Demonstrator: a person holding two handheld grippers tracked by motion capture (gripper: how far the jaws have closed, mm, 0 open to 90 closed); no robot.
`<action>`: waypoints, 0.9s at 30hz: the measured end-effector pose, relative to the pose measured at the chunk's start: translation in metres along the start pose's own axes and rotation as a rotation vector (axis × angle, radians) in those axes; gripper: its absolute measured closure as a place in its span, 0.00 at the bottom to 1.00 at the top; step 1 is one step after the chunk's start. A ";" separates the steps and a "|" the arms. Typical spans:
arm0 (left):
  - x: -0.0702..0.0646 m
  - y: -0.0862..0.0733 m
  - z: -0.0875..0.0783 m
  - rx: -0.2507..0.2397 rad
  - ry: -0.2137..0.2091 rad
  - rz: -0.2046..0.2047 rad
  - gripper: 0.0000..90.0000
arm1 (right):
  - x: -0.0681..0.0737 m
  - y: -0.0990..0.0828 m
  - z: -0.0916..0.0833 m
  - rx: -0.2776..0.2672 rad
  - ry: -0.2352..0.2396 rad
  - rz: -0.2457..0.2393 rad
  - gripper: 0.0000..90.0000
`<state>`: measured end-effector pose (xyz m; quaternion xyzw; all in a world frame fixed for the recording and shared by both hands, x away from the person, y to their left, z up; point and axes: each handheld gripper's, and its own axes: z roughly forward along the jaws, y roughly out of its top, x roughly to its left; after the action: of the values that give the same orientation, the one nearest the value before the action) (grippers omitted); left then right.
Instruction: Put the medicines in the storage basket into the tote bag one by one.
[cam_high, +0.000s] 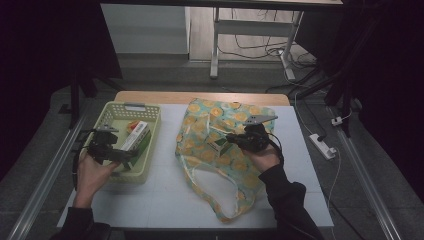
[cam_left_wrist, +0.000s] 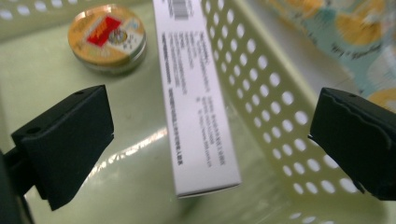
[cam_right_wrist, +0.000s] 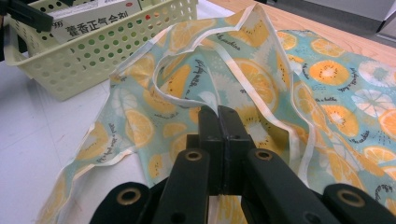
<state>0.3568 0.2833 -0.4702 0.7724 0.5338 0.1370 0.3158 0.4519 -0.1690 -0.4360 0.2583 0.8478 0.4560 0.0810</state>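
A pale green perforated basket (cam_high: 148, 127) stands at the table's left and holds a long white box (cam_high: 136, 136) and a round orange tin (cam_left_wrist: 106, 37). My left gripper (cam_high: 125, 156) hangs inside the basket, open. The white box (cam_left_wrist: 196, 102) lies between its wide-apart jaws (cam_left_wrist: 212, 119), untouched. A fruit-print cloth bag (cam_high: 225, 165) lies in the middle of the table. My right gripper (cam_high: 231, 138) is shut on the bag's white-trimmed rim (cam_right_wrist: 210, 100) and holds the fabric raised. A small white and green box (cam_high: 218, 146) shows by the bag's mouth.
The white tabletop (cam_high: 165, 195) has a wooden strip (cam_high: 200, 97) along its far edge. The basket's holed wall (cam_left_wrist: 275, 116) runs close beside my left gripper's right jaw. A power strip (cam_high: 322, 146) lies on the floor to the right, and desk legs (cam_high: 215, 45) stand beyond.
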 end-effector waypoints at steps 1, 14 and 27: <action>0.001 -0.001 0.001 0.011 0.004 -0.004 0.01 | 0.000 0.000 0.000 0.000 0.000 0.000 0.99; -0.001 -0.005 0.004 0.096 0.029 -0.021 0.42 | 0.000 0.000 -0.002 -0.001 -0.002 0.000 0.99; -0.006 -0.005 0.005 0.115 0.058 -0.054 0.65 | 0.000 0.000 -0.001 0.000 -0.001 -0.003 0.99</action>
<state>0.3537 0.2775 -0.4759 0.7704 0.5702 0.1200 0.2588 0.4512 -0.1696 -0.4349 0.2576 0.8480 0.4558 0.0823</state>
